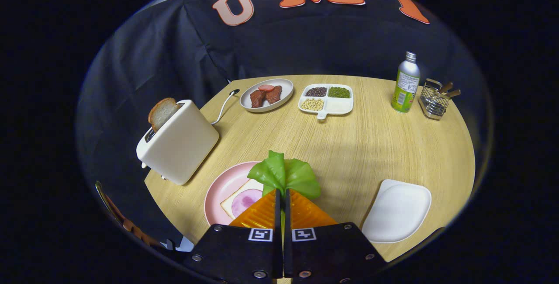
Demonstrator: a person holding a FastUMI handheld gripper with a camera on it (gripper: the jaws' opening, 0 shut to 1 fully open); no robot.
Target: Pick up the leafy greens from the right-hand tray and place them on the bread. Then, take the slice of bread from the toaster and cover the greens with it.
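Gripper view: the gripper [282,193] has its two fingers clenched on the leafy greens [284,175], the jaws almost together with the leaves fanning out just ahead of the tips. Below the greens, near the front edge of the round wooden table [371,144], a pink plate [220,185] carries a slice of bread [231,203] topped with a round of ham [244,200]; the greens hang over the plate's right side. A white tray [397,209] lies near the front right edge, well apart from the plate. At the left edge the toaster [179,142] stands with a slice of toast [162,112] upright in its slot. Toward the far edge sit a grey plate of meat [267,95] and a divided dish of beans [326,98]. At the far right edge a bottle [406,84] stands just beside a wire basket [434,99].
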